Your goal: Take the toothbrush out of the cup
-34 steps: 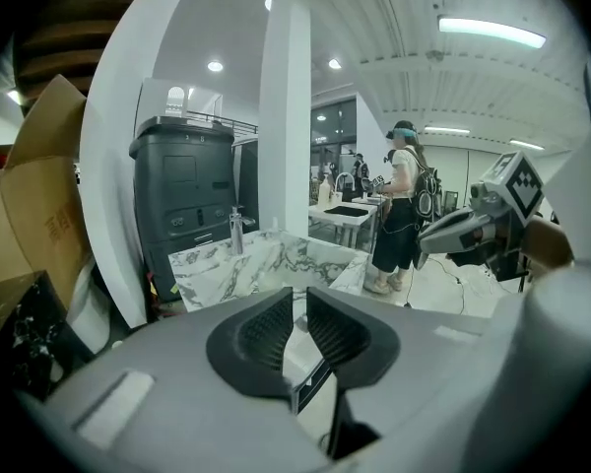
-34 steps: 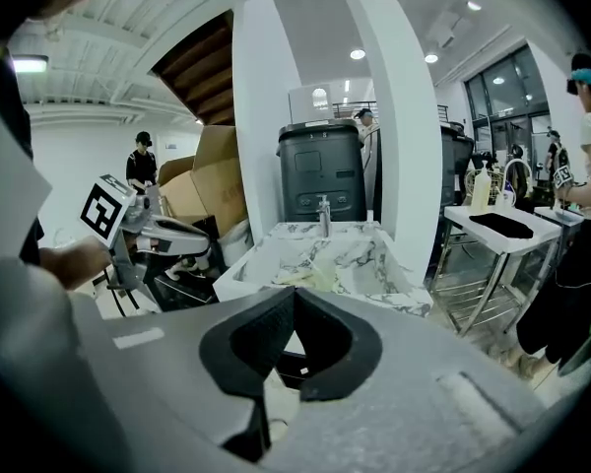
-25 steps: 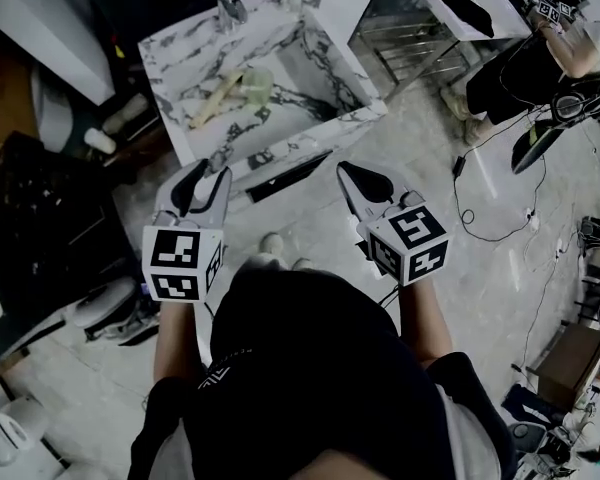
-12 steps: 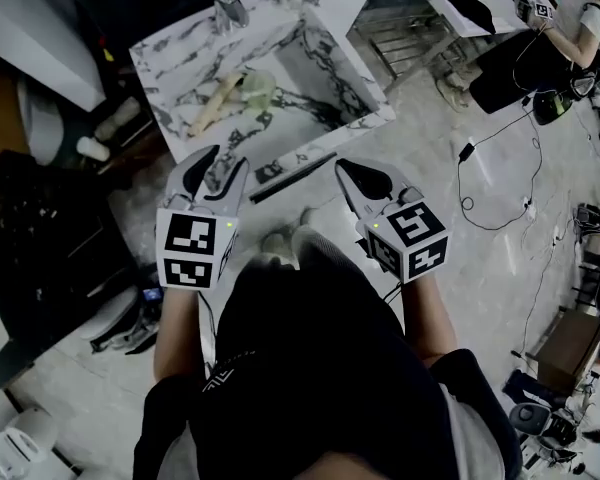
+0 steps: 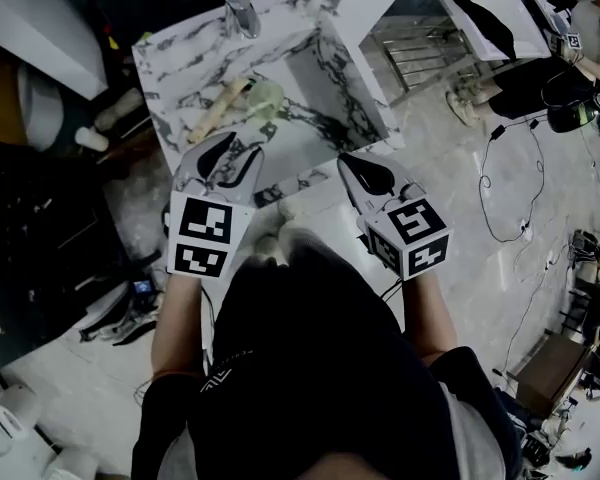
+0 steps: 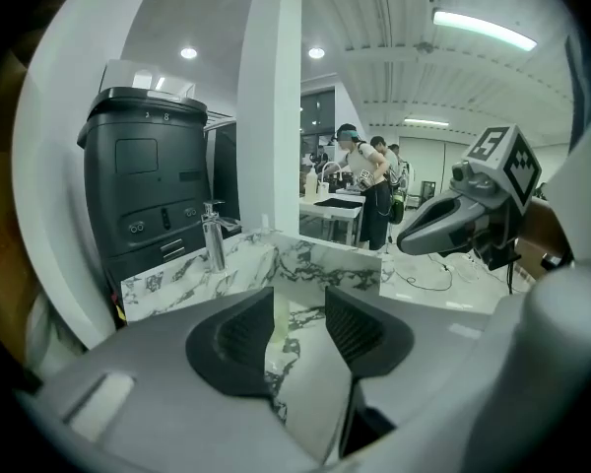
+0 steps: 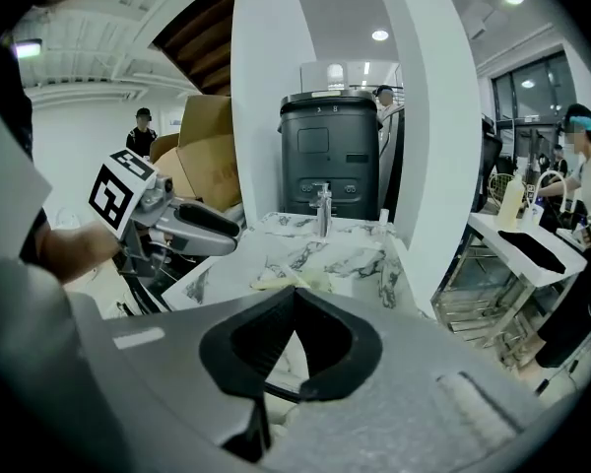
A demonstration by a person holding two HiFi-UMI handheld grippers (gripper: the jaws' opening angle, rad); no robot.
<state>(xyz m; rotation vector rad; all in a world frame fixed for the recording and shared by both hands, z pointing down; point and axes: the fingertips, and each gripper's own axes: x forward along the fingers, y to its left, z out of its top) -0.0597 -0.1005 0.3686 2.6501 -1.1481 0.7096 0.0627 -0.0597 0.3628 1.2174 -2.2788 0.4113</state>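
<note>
Closest to me, my left hand-held gripper [image 5: 232,156] hangs over the near edge of the marble table [image 5: 175,68], tipped down toward its top. Its jaws stand wide apart and are closing just a little. Nothing is between them; only veined marble shows through the gap. I read that wide stance as readiness, since this is the one lined up with the work. My right hand-held gripper [image 5: 358,168] hovers beside it, off the table's near right corner and over the floor. Its jaws are drawn together tip to tip and hold nothing. My guess is that it waits in reserve, perhaps to steady the cup.

Past both, well apart from either gripper, the pale green cup [image 5: 264,95] lies tipped on its side on the table rather than standing. The cream-handled toothbrush [image 5: 216,110] reaches out of it toward the table's left side, its handle lying low along the marble. I cannot tell how deep its head sits inside. Because the cup is down, I judge the pull should run sideways along the handle, not upward. A loose, rounded cup may well slide or roll along with the brush, which is why a second grip would help.

Just right of the cup the table drops into a basin [image 5: 320,83]. At the far edge stands the faucet [image 5: 242,13], and behind it a dark cabinet [image 6: 143,180].
</note>
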